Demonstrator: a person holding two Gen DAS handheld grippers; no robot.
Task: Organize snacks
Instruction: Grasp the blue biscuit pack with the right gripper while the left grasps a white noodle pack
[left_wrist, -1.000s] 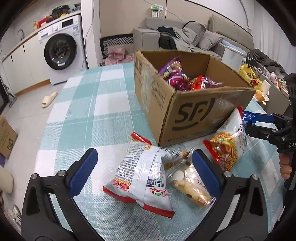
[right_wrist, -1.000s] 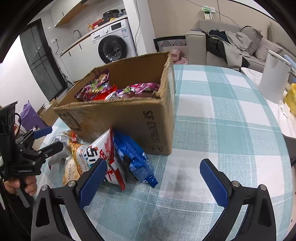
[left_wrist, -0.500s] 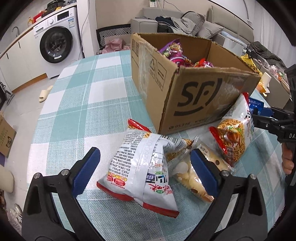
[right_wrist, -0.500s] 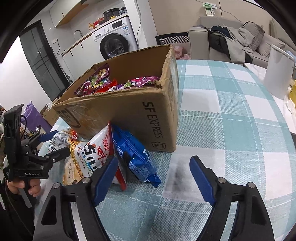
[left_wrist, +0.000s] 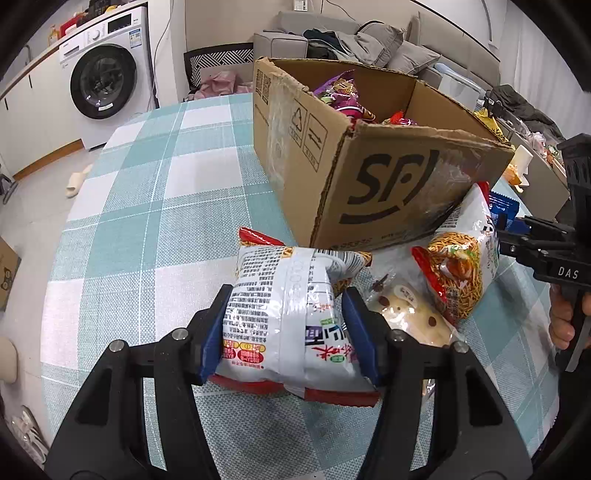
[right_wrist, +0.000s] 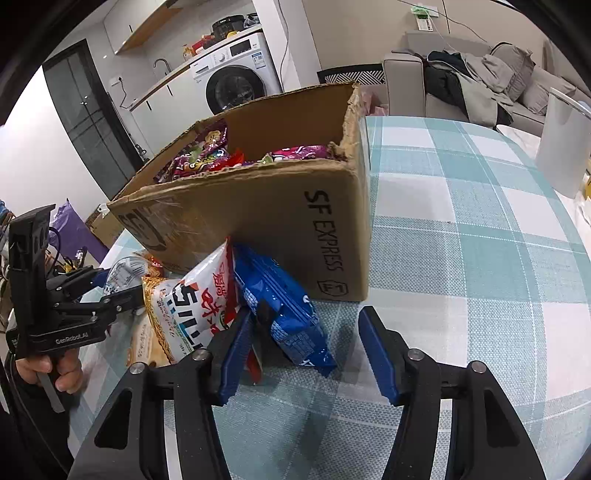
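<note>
On the checked tablecloth lies a white and silver snack bag (left_wrist: 280, 280); my left gripper (left_wrist: 286, 325) is closing and both blue pads press its sides. Beside it are a clear pack of cream buns (left_wrist: 406, 310) and a red and white noodle-snack bag (left_wrist: 461, 266) leaning on the cardboard box (left_wrist: 388, 177), which holds several snack packs. My right gripper (right_wrist: 304, 317) is closing around a blue snack bag (right_wrist: 280, 306) that leans on the box (right_wrist: 258, 206). Its left pad is at the bag, while its right pad stands apart from it.
A white cylinder-shaped container (right_wrist: 561, 147) stands at the table's right edge. Bare tablecloth (right_wrist: 461, 240) stretches right of the box and also left of it (left_wrist: 147, 221). A washing machine (left_wrist: 107, 74) and a sofa (left_wrist: 369, 40) are beyond the table. A hand (right_wrist: 55, 369) holds the left gripper.
Both pairs of jaws have narrowed from wide open. The left gripper came down and closed on the white bag. The right one drew in around the blue bag.
</note>
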